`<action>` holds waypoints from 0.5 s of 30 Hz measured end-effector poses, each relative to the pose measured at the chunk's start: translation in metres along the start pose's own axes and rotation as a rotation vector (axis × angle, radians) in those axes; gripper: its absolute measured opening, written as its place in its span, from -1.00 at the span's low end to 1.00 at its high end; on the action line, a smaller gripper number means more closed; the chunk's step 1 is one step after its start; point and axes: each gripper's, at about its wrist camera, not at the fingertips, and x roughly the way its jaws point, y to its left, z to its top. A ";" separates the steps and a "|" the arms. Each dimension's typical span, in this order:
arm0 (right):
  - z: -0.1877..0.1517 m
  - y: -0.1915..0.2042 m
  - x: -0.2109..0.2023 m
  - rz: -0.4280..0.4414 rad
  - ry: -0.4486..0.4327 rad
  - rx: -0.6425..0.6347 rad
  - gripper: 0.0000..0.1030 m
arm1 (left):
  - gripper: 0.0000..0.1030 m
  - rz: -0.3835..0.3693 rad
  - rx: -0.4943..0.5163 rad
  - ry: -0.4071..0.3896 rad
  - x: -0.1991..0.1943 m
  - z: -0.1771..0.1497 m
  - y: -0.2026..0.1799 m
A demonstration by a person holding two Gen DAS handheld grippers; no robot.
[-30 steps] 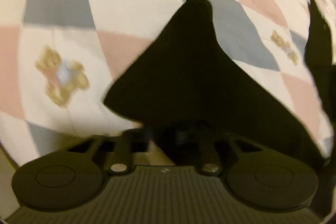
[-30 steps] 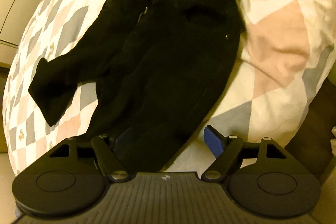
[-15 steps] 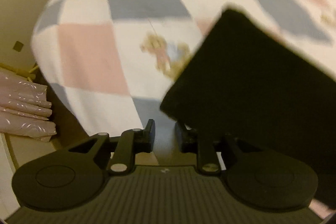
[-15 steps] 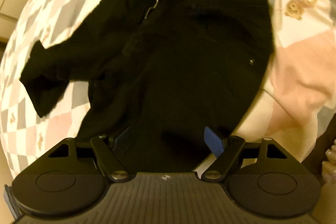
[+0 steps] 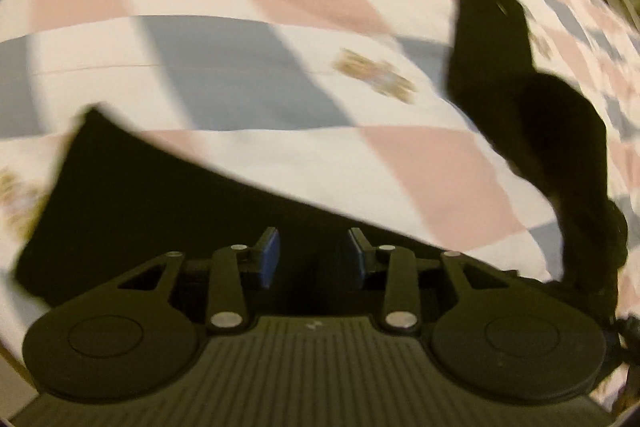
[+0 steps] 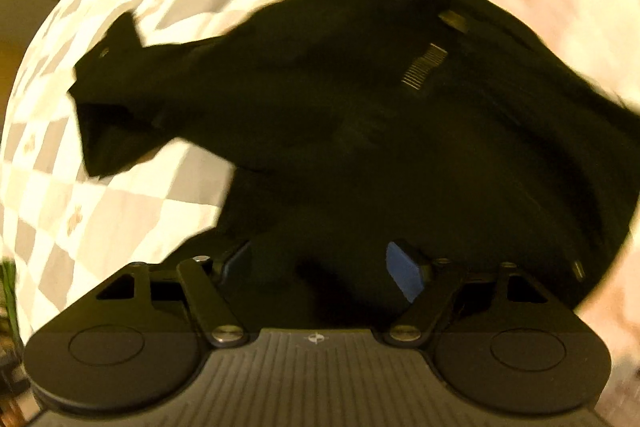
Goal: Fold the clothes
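Trousers (image 6: pixel 360 131) lie spread on quilt (image 6: pixel 120 211) covering bed. Right wrist view: waist end far right, one leg reaching left, its hem (image 6: pixel 104 131) at far left; other leg runs down toward right tongs (image 6: pixel 320 267), cloth between and under parted fingers. Left wrist view: leg end (image 5: pixel 132 195) lies on quilt (image 5: pixel 280 75) ahead-left of left tongs (image 5: pixel 312 255), cloth under parted fingers; further trouser part (image 5: pixel 532 115) rises at right.
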 end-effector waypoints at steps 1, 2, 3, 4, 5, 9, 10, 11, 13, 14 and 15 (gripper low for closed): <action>0.006 0.012 0.002 0.002 -0.014 -0.055 0.28 | -0.38 -0.015 0.011 0.022 0.009 0.005 -0.009; 0.013 0.025 0.004 0.005 -0.032 -0.115 0.17 | -0.38 -0.029 0.022 0.042 0.018 0.010 -0.018; 0.019 0.039 0.007 0.008 -0.049 -0.175 0.11 | -0.38 -0.036 0.030 0.050 0.024 0.017 -0.025; 0.025 0.052 0.009 0.011 -0.066 -0.235 0.11 | -0.38 -0.043 0.039 0.058 0.030 0.024 -0.031; 0.031 0.066 0.010 0.015 -0.088 -0.294 0.11 | -0.38 -0.051 0.047 0.066 0.036 0.031 -0.038; 0.055 0.112 0.017 0.038 -0.167 -0.460 0.19 | -0.26 -0.084 0.074 0.081 0.054 0.061 -0.059; 0.059 0.121 0.020 0.033 -0.182 -0.492 0.29 | -0.23 -0.091 0.073 0.078 0.058 0.071 -0.062; 0.063 0.130 0.023 0.027 -0.196 -0.525 0.36 | -0.21 -0.099 0.068 0.073 0.062 0.080 -0.064; 0.070 0.149 0.029 0.016 -0.225 -0.589 0.44 | -0.21 -0.113 0.052 0.061 0.071 0.101 -0.068; 0.074 0.158 0.032 0.010 -0.240 -0.622 0.46 | -0.21 -0.117 0.043 0.056 0.075 0.111 -0.070; 0.078 0.165 0.036 -0.001 -0.249 -0.651 0.46 | -0.20 -0.125 0.035 0.049 0.079 0.123 -0.072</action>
